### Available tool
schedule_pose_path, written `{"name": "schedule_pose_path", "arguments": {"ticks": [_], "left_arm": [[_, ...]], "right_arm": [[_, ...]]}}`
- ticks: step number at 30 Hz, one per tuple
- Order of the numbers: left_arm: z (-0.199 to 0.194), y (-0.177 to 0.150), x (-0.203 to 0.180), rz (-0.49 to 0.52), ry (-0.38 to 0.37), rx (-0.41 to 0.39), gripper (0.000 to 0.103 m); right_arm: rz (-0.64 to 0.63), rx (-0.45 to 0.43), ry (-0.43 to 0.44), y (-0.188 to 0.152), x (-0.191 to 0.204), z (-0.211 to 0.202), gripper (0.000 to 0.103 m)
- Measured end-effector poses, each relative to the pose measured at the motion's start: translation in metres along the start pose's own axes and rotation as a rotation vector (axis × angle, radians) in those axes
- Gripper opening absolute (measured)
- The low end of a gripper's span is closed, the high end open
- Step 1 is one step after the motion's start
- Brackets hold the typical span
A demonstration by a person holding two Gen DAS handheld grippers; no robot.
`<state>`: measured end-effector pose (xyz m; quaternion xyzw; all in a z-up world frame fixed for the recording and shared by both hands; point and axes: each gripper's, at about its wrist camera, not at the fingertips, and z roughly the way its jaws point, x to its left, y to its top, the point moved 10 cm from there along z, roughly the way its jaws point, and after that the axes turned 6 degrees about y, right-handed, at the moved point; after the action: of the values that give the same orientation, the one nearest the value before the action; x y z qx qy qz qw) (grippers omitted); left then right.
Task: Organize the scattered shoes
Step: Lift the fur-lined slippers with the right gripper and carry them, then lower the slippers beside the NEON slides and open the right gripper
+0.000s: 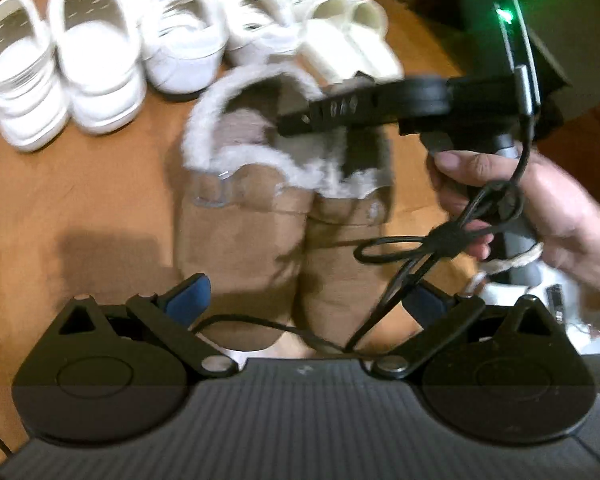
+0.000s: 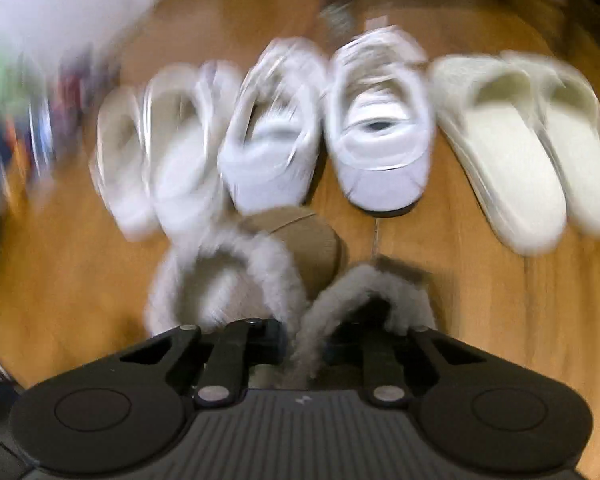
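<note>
On the orange-brown wooden floor (image 2: pixel 480 280), a row of pale footwear runs across the right wrist view from 10 to 2 o'clock: two white chunky clogs (image 2: pixel 156 160), two white lace-up sneakers (image 2: pixel 324 140) and two cream rubber slide sandals (image 2: pixel 528 160), six shoes in three pairs, each pair side by side with heels toward the camera. That reads as tidy sorting by kind, though blur softens the left end.

In front of the row, at 6 o'clock, sit two tan suede slippers with grey fleece lining (image 1: pixel 284 232), close together as a fourth pair, their heels toward the row.

The right tool (image 2: pixel 300 344) reaches into the fleece collars; its fingers seem to pinch the inner rims where the slippers meet, probably to move both as one, but fur hides the tips, so I cannot tell how tightly it is closed. In the left wrist view a hand (image 1: pixel 540 208) holds it over the slippers.

The left tool (image 1: pixel 304 300) stands wide, blue-padded fingers (image 1: pixel 188 300) apart at either side of the slipper toes, holding nothing, perhaps ready to steady them.
</note>
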<state>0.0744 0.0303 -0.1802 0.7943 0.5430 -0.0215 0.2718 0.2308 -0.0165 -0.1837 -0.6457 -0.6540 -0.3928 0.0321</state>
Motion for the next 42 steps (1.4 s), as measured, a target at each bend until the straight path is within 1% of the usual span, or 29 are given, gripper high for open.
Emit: {"name": "schedule_pose_path", "arguments": {"ticks": [2,3,6,8,10,11,13,14,17,19,20,23,25,28,30,32,33,34,35,40,42], "left_arm": [[0.000,0.001,-0.004,0.015,-0.012,-0.002,0.103],[0.000,0.001,-0.009,0.022,-0.006,-0.002,0.103],[0.005,0.003,-0.026,0.059,0.030,-0.003,0.103],[0.006,0.004,-0.038,0.091,0.029,-0.002,0.103],[0.005,0.006,-0.047,0.110,0.016,-0.003,0.103],[0.006,0.007,-0.053,0.112,-0.015,-0.002,0.103],[0.007,0.010,-0.063,0.111,-0.072,0.001,0.103],[0.009,0.012,-0.063,0.100,-0.077,0.005,0.103],[0.019,0.020,-0.067,0.083,-0.078,0.022,0.103],[0.025,0.027,-0.070,0.080,-0.070,0.034,0.103],[0.027,0.031,-0.073,0.095,-0.051,0.037,0.103],[0.032,0.045,-0.084,0.145,0.000,0.040,0.103],[0.035,0.068,-0.102,0.204,-0.008,0.007,0.103],[0.040,0.104,-0.128,0.293,-0.020,-0.044,0.103],[0.044,0.127,-0.145,0.351,-0.020,-0.076,0.103],[0.058,0.146,-0.159,0.396,0.030,-0.088,0.103],[0.063,0.151,-0.163,0.416,0.053,-0.092,0.103],[0.068,0.157,-0.167,0.432,0.068,-0.092,0.103],[0.077,0.163,-0.173,0.435,0.059,-0.082,0.103],[0.118,0.192,-0.204,0.454,0.016,-0.029,0.103],[0.134,0.203,-0.214,0.461,0.000,-0.009,0.103]], "right_arm": [[0.061,-0.069,0.038,0.004,-0.008,-0.015,0.017],[0.041,-0.104,0.024,0.003,-0.011,-0.020,0.017],[0.069,-0.144,-0.005,0.012,-0.031,-0.032,0.017],[0.073,-0.168,-0.017,0.010,-0.043,-0.043,0.017],[0.045,-0.195,-0.035,0.012,-0.044,-0.055,0.017],[0.014,-0.222,-0.056,0.011,-0.049,-0.066,0.017],[0.016,-0.258,-0.085,0.008,-0.061,-0.087,0.017],[0.017,-0.276,-0.099,0.007,-0.067,-0.098,0.017],[0.077,-0.327,-0.122,0.009,-0.082,-0.125,0.017],[0.071,-0.330,-0.154,0.011,-0.095,-0.136,0.017],[0.068,-0.332,-0.169,0.012,-0.102,-0.141,0.017],[0.007,-0.313,-0.222,0.024,-0.122,-0.157,0.017],[-0.080,-0.294,-0.270,0.032,-0.133,-0.165,0.017],[-0.266,-0.244,-0.364,0.052,-0.144,-0.172,0.015],[-0.272,-0.230,-0.404,0.068,-0.156,-0.178,0.014],[-0.286,-0.212,-0.445,0.082,-0.165,-0.181,0.013],[-0.347,-0.192,-0.498,0.093,-0.172,-0.182,0.013],[-0.362,-0.189,-0.508,0.095,-0.173,-0.181,0.012],[-0.444,-0.168,-0.562,0.104,-0.179,-0.180,0.012],[-0.625,-0.094,-0.682,0.134,-0.205,-0.177,0.011],[-0.738,-0.059,-0.740,0.143,-0.212,-0.175,0.011]]}}
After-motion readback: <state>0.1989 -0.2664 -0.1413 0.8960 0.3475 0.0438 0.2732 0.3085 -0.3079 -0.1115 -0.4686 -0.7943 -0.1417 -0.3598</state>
